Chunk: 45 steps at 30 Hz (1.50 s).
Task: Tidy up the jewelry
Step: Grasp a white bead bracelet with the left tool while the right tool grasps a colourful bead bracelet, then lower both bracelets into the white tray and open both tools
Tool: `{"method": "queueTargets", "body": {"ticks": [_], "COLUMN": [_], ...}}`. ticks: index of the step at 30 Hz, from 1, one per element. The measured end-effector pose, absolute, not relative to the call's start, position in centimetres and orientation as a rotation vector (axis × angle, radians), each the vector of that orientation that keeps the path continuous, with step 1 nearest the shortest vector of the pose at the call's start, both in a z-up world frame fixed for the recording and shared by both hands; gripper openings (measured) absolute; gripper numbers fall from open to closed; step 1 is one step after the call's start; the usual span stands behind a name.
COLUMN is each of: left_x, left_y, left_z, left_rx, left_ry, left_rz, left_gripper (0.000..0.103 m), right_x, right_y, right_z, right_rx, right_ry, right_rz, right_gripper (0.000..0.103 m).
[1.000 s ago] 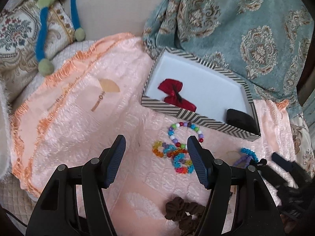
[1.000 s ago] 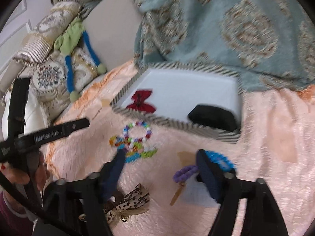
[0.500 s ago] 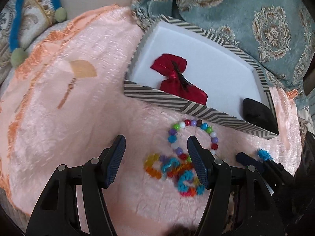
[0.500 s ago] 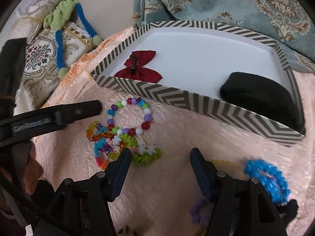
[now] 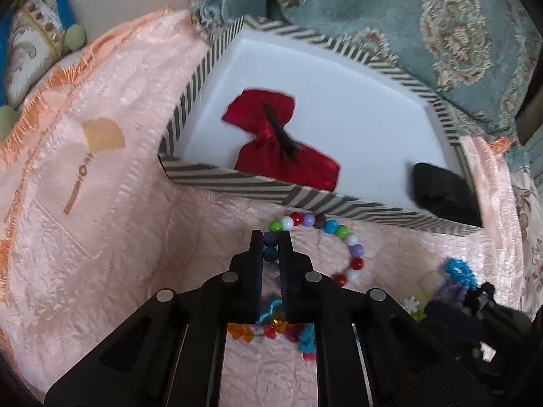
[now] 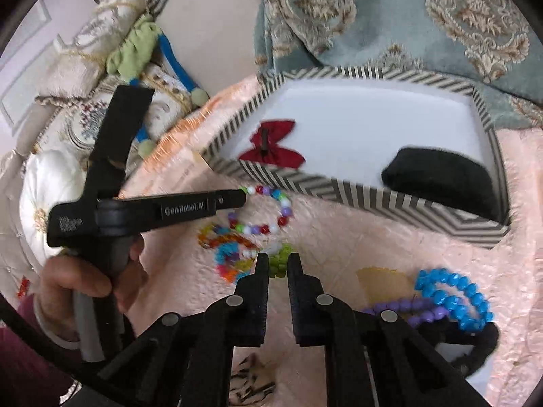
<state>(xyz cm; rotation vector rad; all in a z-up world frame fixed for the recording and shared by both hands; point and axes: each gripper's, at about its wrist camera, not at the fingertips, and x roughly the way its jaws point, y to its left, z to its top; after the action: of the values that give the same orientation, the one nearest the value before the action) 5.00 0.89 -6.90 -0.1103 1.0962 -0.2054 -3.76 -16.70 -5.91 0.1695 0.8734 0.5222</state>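
A round multicolour bead bracelet lies on the pink cloth just in front of the striped box. My left gripper is shut on its left side; beads show between the jaws. It also shows in the right wrist view, with the left gripper on it. My right gripper is shut on a green bead piece at the edge of a tangle of coloured bracelets. The box holds a red bow clip and a black pad.
A blue bracelet and a purple bracelet lie at the right on the cloth. A teal patterned blanket lies behind the box. Cushions and a green and blue plush toy sit at the left.
Both grippers have moved forward and down and closed, the left onto the round bead bracelet, the right onto the green piece of the tangle.
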Motion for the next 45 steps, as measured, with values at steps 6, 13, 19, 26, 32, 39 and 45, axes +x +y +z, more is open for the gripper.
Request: {"method": "queueTargets", "body": {"ticks": [6, 13, 19, 26, 32, 39, 45], "left_x": [3.9, 2.6, 1.6, 1.1, 1.0, 1.3, 2.9], "left_y": [1.3, 1.0, 1.1, 1.1, 1.2, 0.8, -0.2], "left_z": [-3.7, 0.1, 2.2, 2.9, 3.5, 4.8, 5.9], "left_rx": [-0.122, -0.111, -0.096, -0.081, -0.077, -0.075, -0.057], "left_ry": [1.048, 0.982, 0.941, 0.930, 0.918, 0.898, 0.882], "left_rz": [-0.232, -0.242, -0.239, -0.243, -0.239, -0.246, -0.245], "left_gripper": [0.008, 0.008, 0.008, 0.008, 0.008, 0.008, 0.008], "right_x": [-5.0, -5.4, -4.2, -2.1, -3.3, -4.1, -2.9], "right_y": [-17.2, -17.6, -16.7, -15.5, -16.7, -18.6, -20.0], "right_z": [-2.4, -0.2, -4.6, -9.4, -6.1, -0.4, 2.9], "right_rx": [0.193, 0.147, 0.064, 0.007, 0.065, 0.130, 0.119], "right_ry": [0.795, 0.783, 0.931, 1.005, 0.923, 0.815, 0.759], "right_rz": [0.554, 0.560, 0.479, 0.446, 0.489, 0.518, 0.484], "right_gripper": [0.003, 0.002, 0.045, 0.025, 0.011, 0.011, 0.011]}}
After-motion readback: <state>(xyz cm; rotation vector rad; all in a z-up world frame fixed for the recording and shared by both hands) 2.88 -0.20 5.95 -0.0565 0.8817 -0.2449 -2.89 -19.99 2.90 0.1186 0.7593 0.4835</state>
